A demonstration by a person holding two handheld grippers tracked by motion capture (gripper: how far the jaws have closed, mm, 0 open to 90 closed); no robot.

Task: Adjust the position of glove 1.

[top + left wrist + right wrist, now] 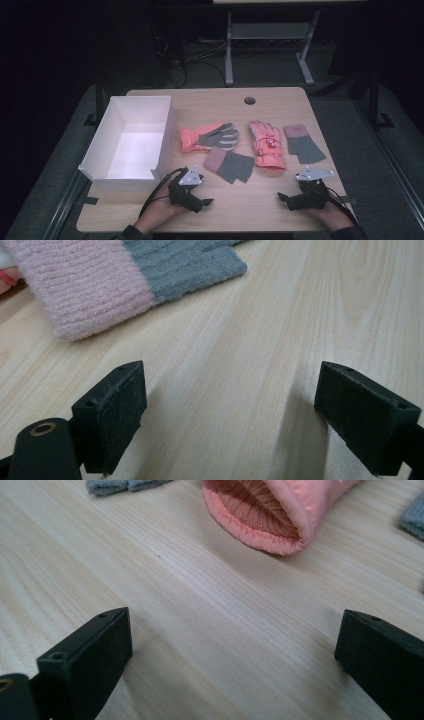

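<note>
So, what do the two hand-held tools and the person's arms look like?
Both the left tool and the right tool are black, boxy devices, each topped by a grey three-cornered plate dotted with small marks. A black cable trails from each toward the person. In the gripper views, the jaws are flat, black, scuffed blocks with small holes on top. Dark sleeves cover the wrists.

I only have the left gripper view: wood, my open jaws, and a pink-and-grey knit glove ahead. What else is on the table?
Observer: A white box stands at the left of the table.
Operator: More gloves?
Observer: Four in all; a pink padded glove lies right of your knit glove.
Operator: Where's my right gripper?
Observer: The right gripper rests near the table's front edge, jaws open, nothing between them.
</note>
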